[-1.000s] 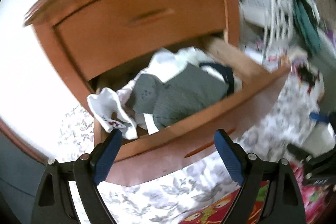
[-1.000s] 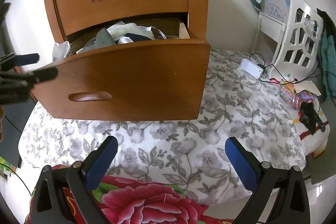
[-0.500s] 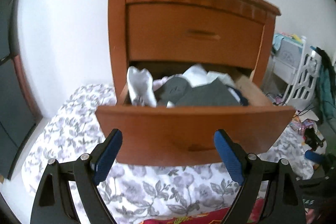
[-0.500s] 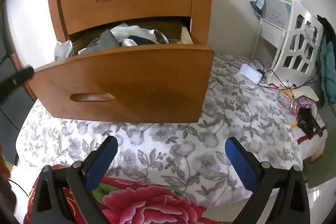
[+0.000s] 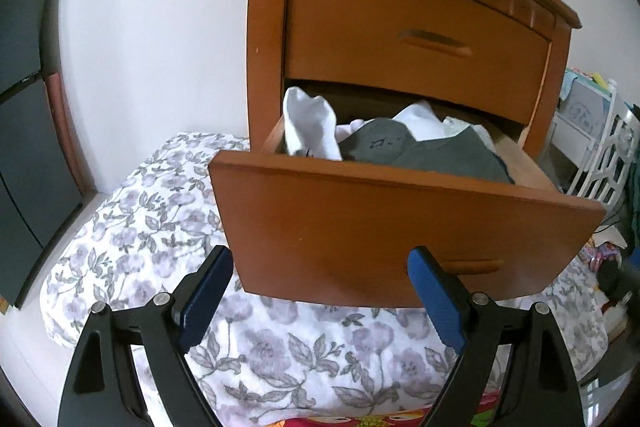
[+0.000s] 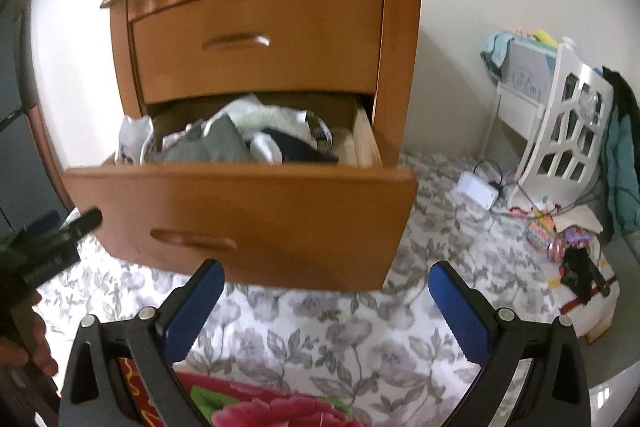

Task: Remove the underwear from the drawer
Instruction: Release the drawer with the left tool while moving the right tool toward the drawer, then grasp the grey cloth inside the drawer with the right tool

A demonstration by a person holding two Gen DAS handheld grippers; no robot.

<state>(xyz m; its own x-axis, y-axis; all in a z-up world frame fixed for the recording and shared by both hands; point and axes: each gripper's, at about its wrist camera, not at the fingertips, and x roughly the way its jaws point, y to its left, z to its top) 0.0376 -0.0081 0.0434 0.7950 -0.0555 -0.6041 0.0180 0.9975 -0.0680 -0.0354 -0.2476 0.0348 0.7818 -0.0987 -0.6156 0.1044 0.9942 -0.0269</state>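
Left wrist view: left claw (image 5: 318, 291) released, blue pads (image 5: 206, 293) spread wide, nothing between them; it hangs in front of the lower drawer front, not touching it.
Right wrist view: right claw (image 6: 326, 307) also released and empty, pads (image 6: 458, 311) wide apart, low before the drawer front, apart from it.
Nightstand (image 6: 260, 27): orange-brown wood, two drawers; upper drawer (image 6: 256, 47) closed.
Lower drawer (image 6: 240, 215): pulled well out, heaped with clothes.
Underwear: somewhere in the pile inside the open drawer; cannot tell which piece it is. Grey folded garment (image 5: 440, 153) on top toward the front, dark navy piece (image 6: 304, 149) to the right, white fabric (image 6: 272, 117) behind.
White sock (image 5: 310, 129): draped over the drawer's left front corner, standing up above the rim.
Bedding: grey floral cover (image 6: 320, 327) under and in front of the nightstand; red flowered cloth (image 6: 256, 403) at the near edge.
Left edge, right wrist view: the other claw's black body and part of a hand (image 6: 38, 343).
Right side: white lattice rack (image 6: 568, 123) with teal cloth (image 6: 620, 163) hanging on it, white box (image 6: 478, 191) with cables, small clutter on the floor.
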